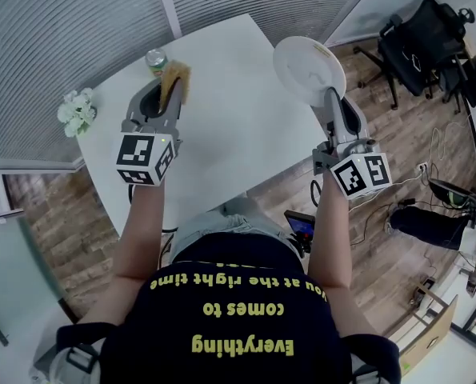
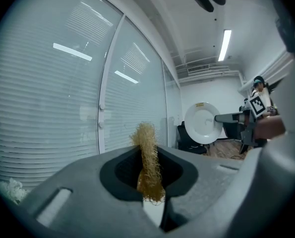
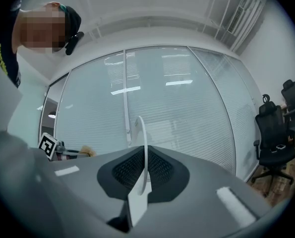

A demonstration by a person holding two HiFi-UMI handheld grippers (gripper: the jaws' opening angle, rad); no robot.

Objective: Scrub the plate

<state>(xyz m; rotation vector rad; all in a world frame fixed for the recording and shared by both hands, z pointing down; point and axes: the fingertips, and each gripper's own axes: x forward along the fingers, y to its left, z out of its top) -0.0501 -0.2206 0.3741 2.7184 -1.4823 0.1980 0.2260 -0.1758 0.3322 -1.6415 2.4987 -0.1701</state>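
Observation:
My left gripper (image 1: 170, 93) is shut on a tan, wiry scrubbing pad (image 1: 174, 81) and holds it up over the white table (image 1: 238, 134); between the jaws the scrubbing pad (image 2: 148, 165) stands upright. My right gripper (image 1: 334, 94) is shut on the rim of a white plate (image 1: 309, 69), lifted off the table's right edge. In the right gripper view the plate (image 3: 144, 155) shows edge-on between the jaws. From the left gripper view, the plate (image 2: 204, 122) faces me at some distance, apart from the pad.
A green-lidded jar (image 1: 155, 60) stands behind the left gripper and a white flower bunch (image 1: 77, 110) lies at the table's left edge. Office chairs (image 1: 418, 42) stand on the wooden floor at the right. Window blinds (image 1: 70, 22) run along the far side.

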